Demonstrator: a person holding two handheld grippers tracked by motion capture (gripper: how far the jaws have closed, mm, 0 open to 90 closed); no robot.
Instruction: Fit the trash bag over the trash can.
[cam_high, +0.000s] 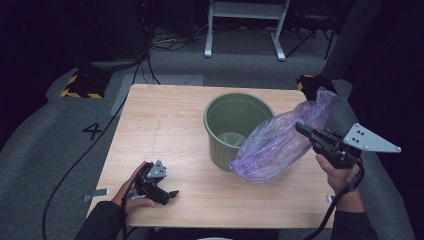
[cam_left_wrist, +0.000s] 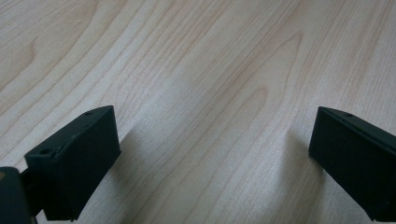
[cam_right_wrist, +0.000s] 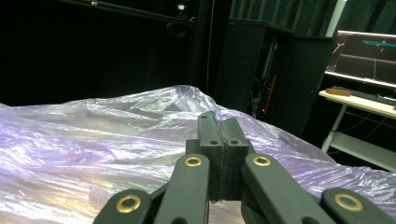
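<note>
A thin purple plastic bag (cam_high: 280, 140) hangs over the right part of the wooden table (cam_high: 165, 125), leaning against a green bucket (cam_high: 220, 150) that stands upright near the middle. My right gripper (cam_high: 301, 128) is shut on the bag's upper right edge and holds it above the table. In the right gripper view the jaws (cam_right_wrist: 217, 123) are pressed together, with the crinkled bag (cam_right_wrist: 93, 149) spreading out beyond them. My left gripper (cam_high: 172, 194) rests on the table at the front left, open. Bare wood (cam_left_wrist: 210, 56) lies between its wide-apart fingers (cam_left_wrist: 79, 154).
The bucket's inside looks empty apart from a pale patch at the bottom. Grey carpet surrounds the table, with a black cable and a number mark (cam_high: 92, 131) at the left. A white desk frame (cam_high: 245, 15) stands behind, and a yellow-black striped base (cam_high: 82, 85) sits at the back left.
</note>
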